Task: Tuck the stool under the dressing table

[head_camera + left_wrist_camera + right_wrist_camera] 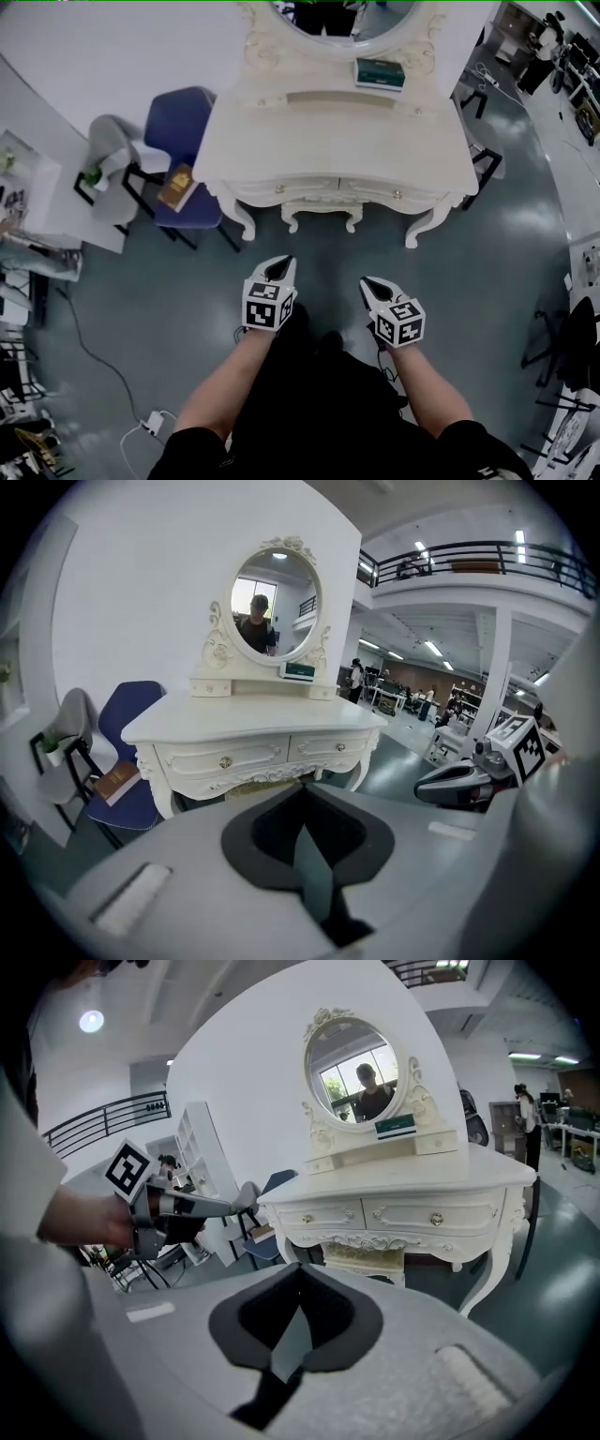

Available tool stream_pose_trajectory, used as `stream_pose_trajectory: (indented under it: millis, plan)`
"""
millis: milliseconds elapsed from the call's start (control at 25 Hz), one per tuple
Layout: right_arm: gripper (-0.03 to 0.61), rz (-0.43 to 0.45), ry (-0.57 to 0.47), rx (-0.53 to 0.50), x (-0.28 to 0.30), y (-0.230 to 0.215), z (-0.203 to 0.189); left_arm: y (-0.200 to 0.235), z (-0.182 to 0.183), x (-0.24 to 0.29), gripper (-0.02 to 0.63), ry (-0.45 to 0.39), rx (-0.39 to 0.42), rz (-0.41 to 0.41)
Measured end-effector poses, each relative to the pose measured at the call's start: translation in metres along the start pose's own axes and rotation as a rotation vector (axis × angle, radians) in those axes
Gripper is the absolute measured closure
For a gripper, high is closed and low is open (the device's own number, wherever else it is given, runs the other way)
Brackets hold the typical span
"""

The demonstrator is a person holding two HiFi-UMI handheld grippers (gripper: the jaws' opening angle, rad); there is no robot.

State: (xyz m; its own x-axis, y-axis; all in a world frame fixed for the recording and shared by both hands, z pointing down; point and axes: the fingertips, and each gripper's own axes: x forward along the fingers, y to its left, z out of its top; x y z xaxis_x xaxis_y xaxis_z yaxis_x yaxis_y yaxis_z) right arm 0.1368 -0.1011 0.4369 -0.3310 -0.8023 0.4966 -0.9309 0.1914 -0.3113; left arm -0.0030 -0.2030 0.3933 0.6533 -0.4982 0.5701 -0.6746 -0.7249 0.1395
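The cream dressing table [281, 141] with its oval mirror [275, 605] stands against the white wall ahead of me. The matching stool [322, 215] sits under its front, only its carved rail and two legs showing; its pale seat [366, 1258] shows below the drawers. My left gripper [278, 269] and right gripper [375, 289] hover side by side over the grey floor short of the table, both shut and holding nothing. In the left gripper view the jaws [302, 789] meet at the tip, as do those in the right gripper view [298, 1267].
A blue chair [178, 131] with a brown book [176, 186] and a grey chair [111, 150] stand left of the table. A green box [379, 72] lies on the tabletop. A cable and power strip [150, 424] lie on the floor at left; black chairs [562, 347] at right.
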Motion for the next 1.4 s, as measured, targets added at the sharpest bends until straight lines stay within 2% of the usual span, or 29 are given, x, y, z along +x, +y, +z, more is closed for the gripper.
stream_pose_trajectory:
  millis: [240,400,640,840,960,1200,1400]
  plan:
    - [0.577,-0.037,-0.081,0.034,-0.014,-0.004,0.053,0.024,0.054,-0.006,0.598,-0.053,0.000,-0.030]
    - [0.577,-0.072,-0.154,0.013,-0.001,-0.010,0.111,0.051,0.100,-0.006,0.597,-0.099,0.032,-0.046]
    - [0.577,-0.077,-0.259,-0.052,0.037,-0.006,0.209,0.094,0.166,0.003,0.598,-0.174,0.100,-0.073]
    - [0.577,-0.065,-0.347,-0.080,0.042,-0.002,0.276,0.121,0.208,0.006,0.598,-0.225,0.071,-0.096]
    - [0.577,-0.018,-0.371,-0.108,0.040,-0.004,0.303,0.130,0.229,0.002,0.597,-0.246,0.039,-0.071]
    - [0.577,0.065,-0.398,-0.147,0.031,-0.026,0.348,0.135,0.276,0.003,0.597,-0.303,0.022,0.029]
    - [0.577,0.113,-0.437,-0.186,0.020,-0.054,0.383,0.126,0.313,0.006,0.597,-0.339,0.055,0.100]
